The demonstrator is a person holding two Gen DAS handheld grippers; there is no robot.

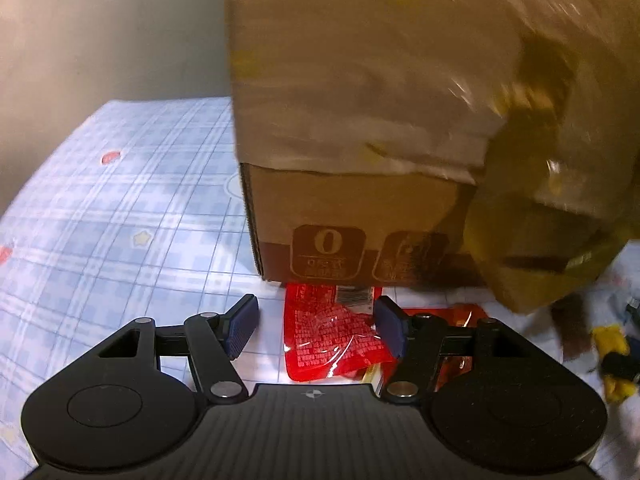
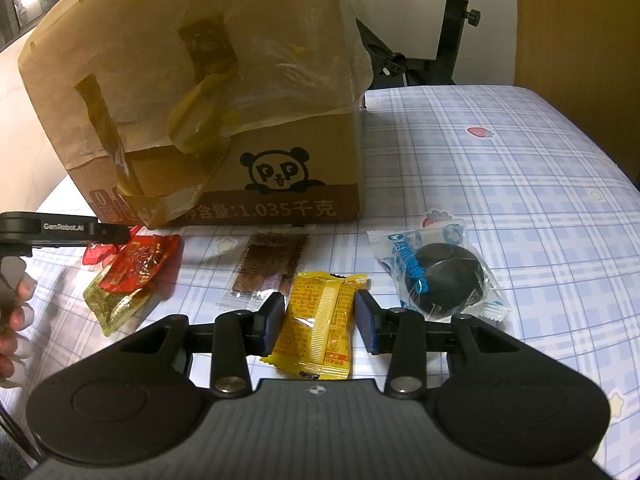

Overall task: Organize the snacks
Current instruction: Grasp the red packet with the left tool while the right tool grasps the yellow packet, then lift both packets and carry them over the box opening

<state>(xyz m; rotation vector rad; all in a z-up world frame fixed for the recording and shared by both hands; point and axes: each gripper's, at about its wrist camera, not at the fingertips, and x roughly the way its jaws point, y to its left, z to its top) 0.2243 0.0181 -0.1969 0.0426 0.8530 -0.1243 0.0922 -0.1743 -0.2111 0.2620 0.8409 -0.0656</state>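
Lying on the checked tabletop (image 2: 500,160) before the cardboard box (image 2: 224,92), the yellow snack packet (image 2: 320,320) sits clamped in the right hand-held gripper (image 2: 320,322), while the left hand-held gripper (image 1: 316,324) gapes over the red packet (image 1: 328,332), so lifting into the box seems next.

Cardboard box (image 2: 288,184): matt, glossy tape. Yellow snack packet (image 2: 316,332): shiny plastic film. Checked tablecloth (image 2: 500,184): probably smooth cloth.
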